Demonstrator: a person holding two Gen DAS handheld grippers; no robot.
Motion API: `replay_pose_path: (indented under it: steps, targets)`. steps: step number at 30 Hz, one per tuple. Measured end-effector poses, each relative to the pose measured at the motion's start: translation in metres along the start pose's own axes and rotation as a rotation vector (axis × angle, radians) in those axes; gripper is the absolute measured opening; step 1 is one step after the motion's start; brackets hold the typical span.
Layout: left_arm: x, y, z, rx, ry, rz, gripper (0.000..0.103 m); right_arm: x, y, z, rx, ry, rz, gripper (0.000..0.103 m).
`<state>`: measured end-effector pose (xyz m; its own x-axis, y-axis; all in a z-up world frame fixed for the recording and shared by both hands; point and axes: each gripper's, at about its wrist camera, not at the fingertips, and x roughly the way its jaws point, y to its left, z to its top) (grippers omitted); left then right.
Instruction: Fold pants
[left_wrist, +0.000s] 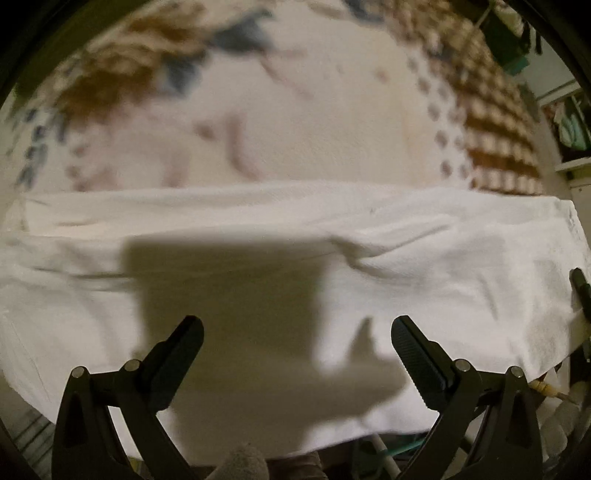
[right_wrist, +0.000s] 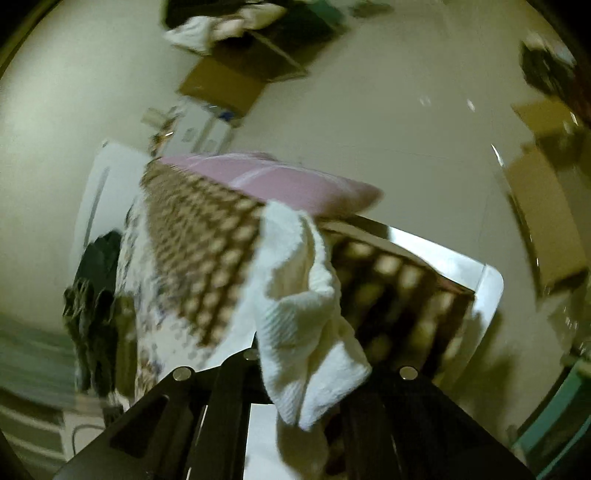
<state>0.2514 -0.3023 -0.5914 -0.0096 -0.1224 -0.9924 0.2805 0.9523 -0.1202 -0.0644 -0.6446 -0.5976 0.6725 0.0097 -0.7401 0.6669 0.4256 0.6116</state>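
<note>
A patterned bedspread (left_wrist: 295, 122) fills the top of the left wrist view, with the white pants (left_wrist: 406, 258) spread flat across the middle and lower part of the frame. The left hand-held gripper (left_wrist: 297, 339) hangs over them with its jaws wide apart, holding nothing. The right hand-held gripper (right_wrist: 295, 369) looks clamped onto a bunched end of the pants (right_wrist: 303, 302), lifted at frame centre, though blur makes that a bit hard to call. Probably mid-fold: next the left one needs to pinch the near edge so both ends carry over together.
</note>
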Motion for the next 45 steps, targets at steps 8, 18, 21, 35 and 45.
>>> replay_pose_path:
  steps: [8,18,21,35,45]
  targets:
    - [-0.09,0.112,-0.045,-0.149,-0.097,-0.081,0.103,-0.032,0.143,-0.071,-0.278,0.063,0.092,0.007]
    - [-0.124,0.288,-0.114,-0.369,-0.148,-0.013,0.103,0.059,0.265,-0.318,-0.64,0.378,0.12,0.007]
    - [-0.116,0.331,-0.129,-0.431,-0.136,-0.003,0.103,0.094,0.27,-0.381,-0.71,0.451,0.069,0.008]
    - [-0.065,0.303,-0.085,-0.33,-0.11,-0.226,0.103,0.065,0.221,-0.356,-0.597,0.593,-0.072,0.074]
    - [-0.033,0.228,-0.062,-0.037,-0.079,-0.071,0.103,0.071,0.181,-0.309,-0.493,0.497,-0.248,0.074]
